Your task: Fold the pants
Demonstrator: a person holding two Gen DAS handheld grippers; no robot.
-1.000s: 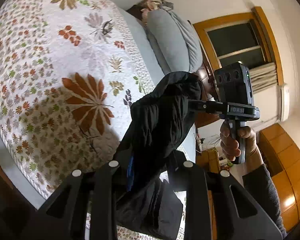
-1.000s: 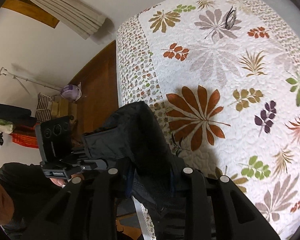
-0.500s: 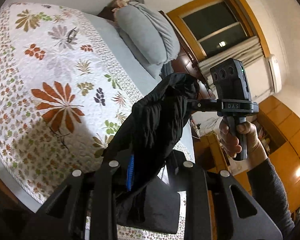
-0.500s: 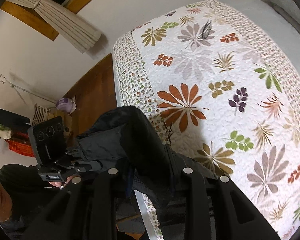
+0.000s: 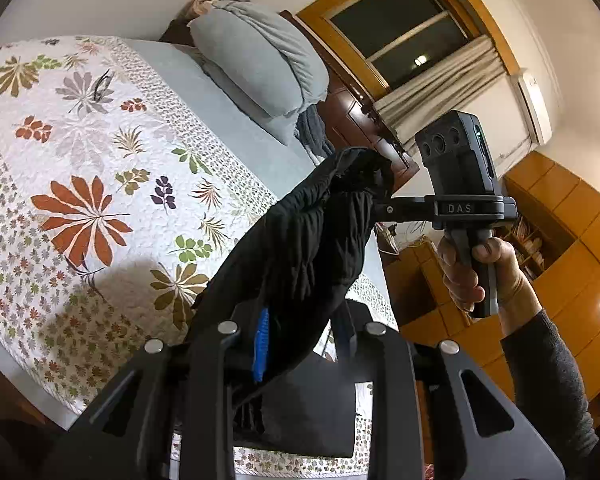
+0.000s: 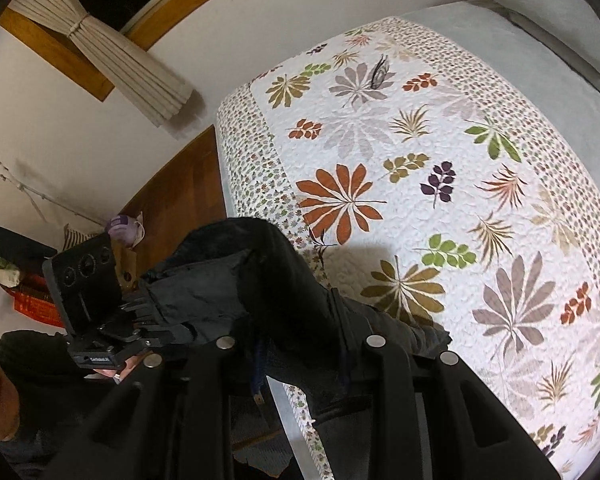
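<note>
Black pants [image 5: 316, 248] hang bunched in the air between your two tools, above the near edge of the bed with the leaf-patterned quilt [image 5: 100, 168]. Your left tool [image 5: 300, 344] is nearly closed, clamping the cloth at one end. Your right tool [image 6: 300, 356] is likewise nearly closed on the other end, its hand [image 5: 480, 268] gripping the handle. A grey pillow [image 5: 260, 60] lies at the bed's head.

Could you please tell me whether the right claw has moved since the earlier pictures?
Yes. In the left wrist view the right claw, shut on the pants, has risen from the quilt toward the window.
</note>
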